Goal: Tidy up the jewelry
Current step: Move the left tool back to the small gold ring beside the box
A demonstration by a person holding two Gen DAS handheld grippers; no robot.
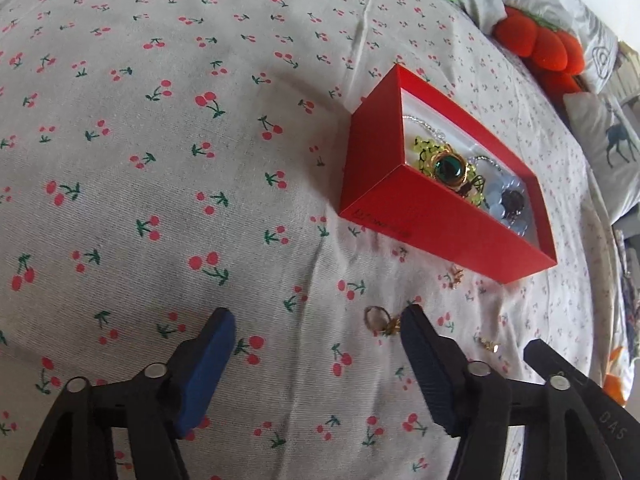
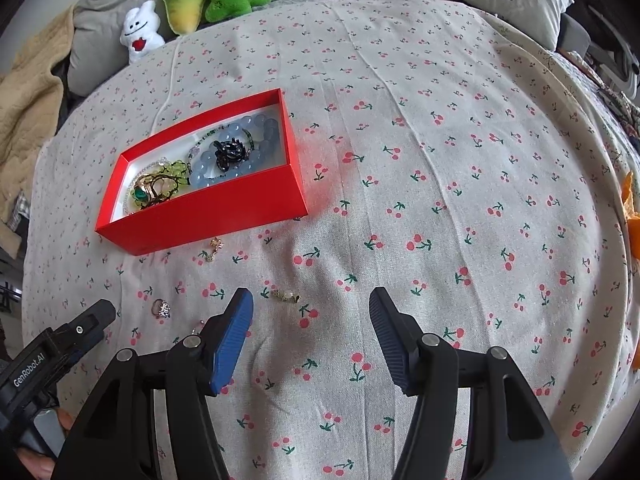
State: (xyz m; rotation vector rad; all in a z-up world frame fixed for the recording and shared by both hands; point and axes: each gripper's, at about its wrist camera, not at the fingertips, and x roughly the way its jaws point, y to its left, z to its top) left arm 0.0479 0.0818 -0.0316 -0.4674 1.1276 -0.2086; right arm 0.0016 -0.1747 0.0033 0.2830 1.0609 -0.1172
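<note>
Lying loose – a gold ring (image 1: 378, 317) beside the red box (image 1: 384, 184) – both tools gape empty

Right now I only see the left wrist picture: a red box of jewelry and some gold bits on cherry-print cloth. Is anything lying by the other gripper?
Observer: Yes. A small gold piece with a white bead lies on the cloth, seen between the tips of the open right gripper, ungripped.
Operator: What are those pale blue discs in the box?
Observer: A bracelet of pale blue beads in the red box, with a dark glossy piece on top.
Operator: Any toys besides the green and orange ones?
Observer: A white ghost plush at the cloth's far edge.
</note>
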